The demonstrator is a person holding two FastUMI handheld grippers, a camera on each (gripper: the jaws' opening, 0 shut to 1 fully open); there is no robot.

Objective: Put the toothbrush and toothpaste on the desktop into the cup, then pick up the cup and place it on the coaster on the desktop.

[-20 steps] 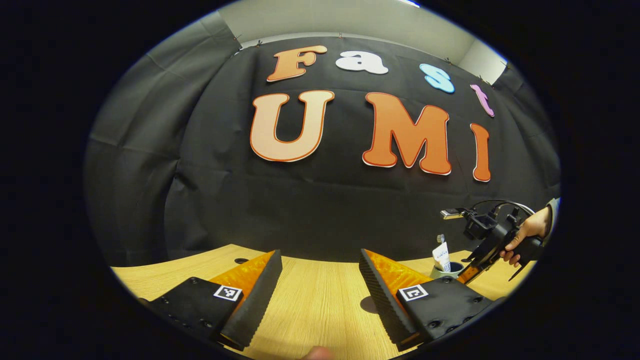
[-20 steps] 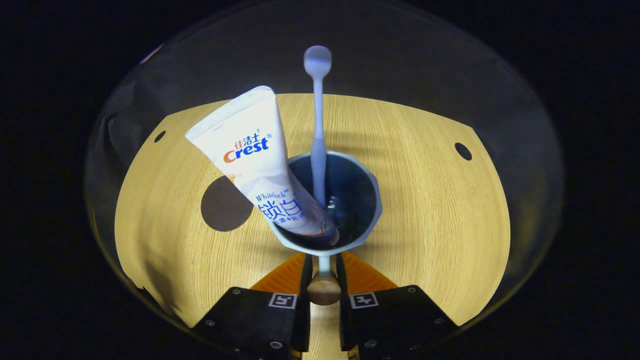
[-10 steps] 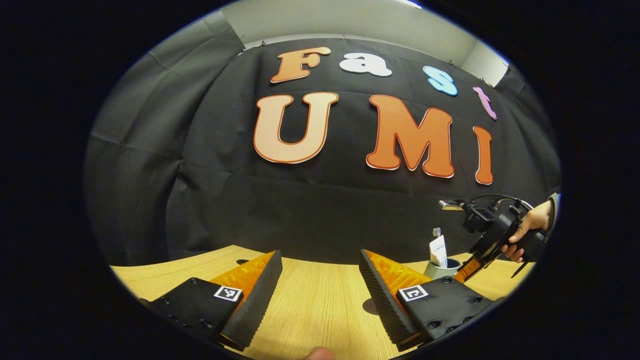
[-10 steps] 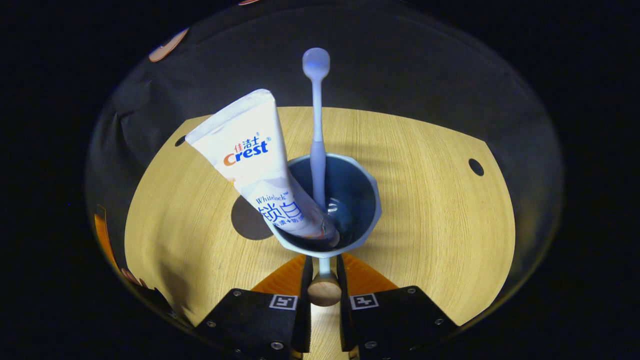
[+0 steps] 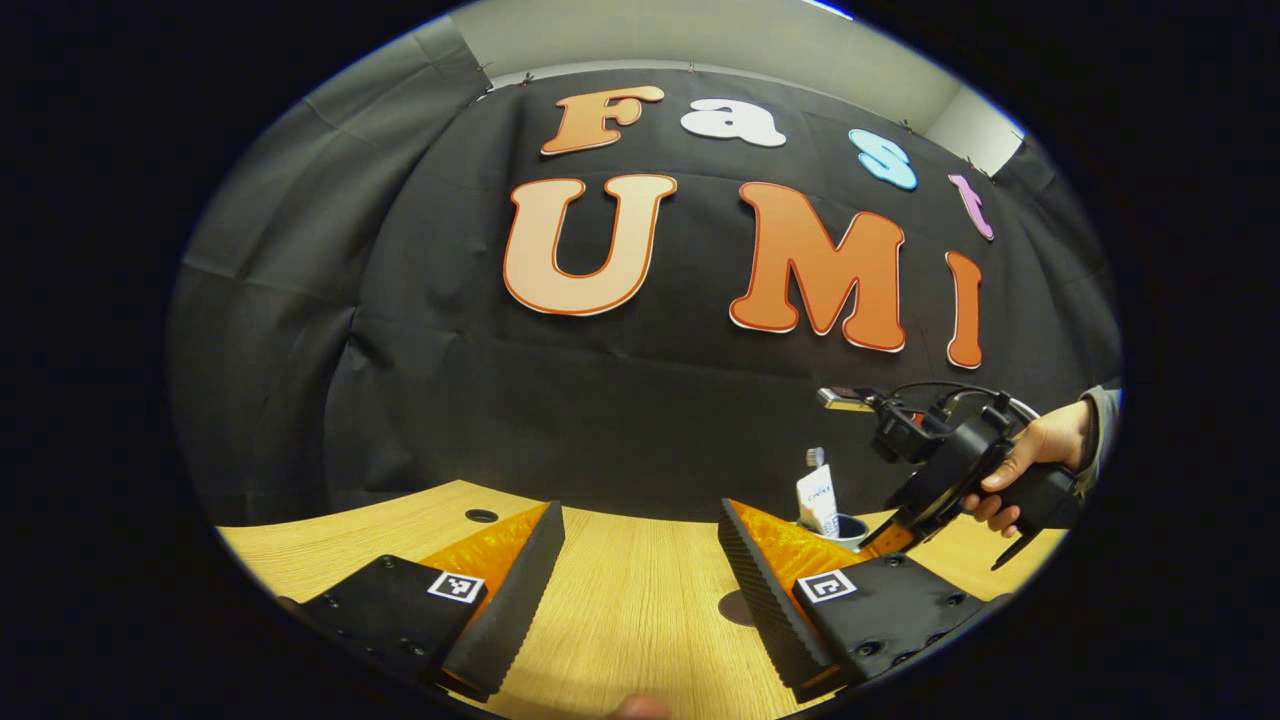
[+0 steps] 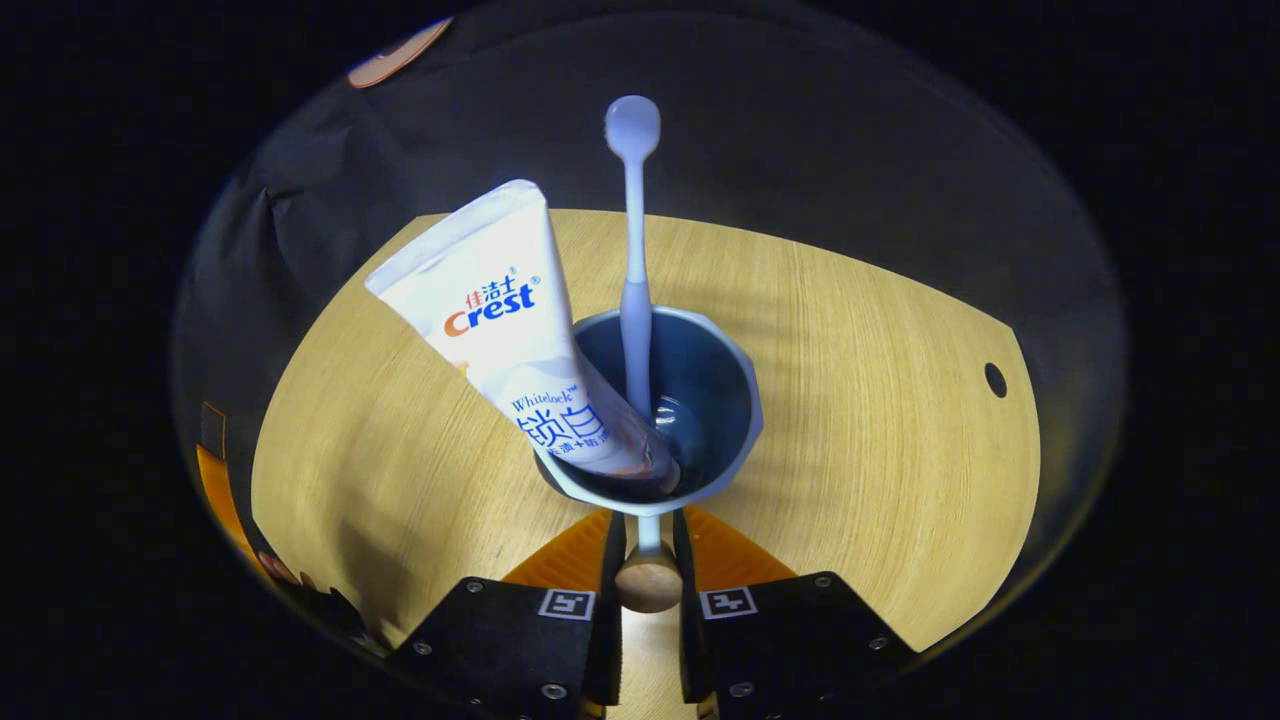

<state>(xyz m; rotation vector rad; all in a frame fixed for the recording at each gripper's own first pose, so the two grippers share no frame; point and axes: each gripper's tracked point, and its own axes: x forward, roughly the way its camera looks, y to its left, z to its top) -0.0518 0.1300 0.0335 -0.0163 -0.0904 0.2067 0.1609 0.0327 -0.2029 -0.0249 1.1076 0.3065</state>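
in the left gripper view, a hand at about 3 o'clock gripped the handle of the right claw, wrist level and a grey sleeve showing behind it. that claw tilted down toward the desk, meeting the cup at the cup's near side. the left claw sat low over the desk at 6 o'clock, its two fingers spread wide with nothing but bare wood between them.

in the right gripper view, the right claw looked steeply down. its fingers were drawn narrow and pressed on either side of the cup's handle, a small rounded wooden knob on a pale stem, at 6 o'clock. the blue-grey cup lay directly ahead of the fingertips, near the centre of the view.

inside the cup, the toothpaste tube leaned toward 10 o'clock, its flat end well past the rim. the pale toothbrush stood nearly straight toward 12 o'clock, head uppermost.

open wood surrounded the cup on all sides. the desk's far edge curved from 10 o'clock round to 2 o'clock against the black cloth wall. a small dark hole marked the desk near 3 o'clock. the left claw's tip peeked in at 8 o'clock, well apart from the cup.
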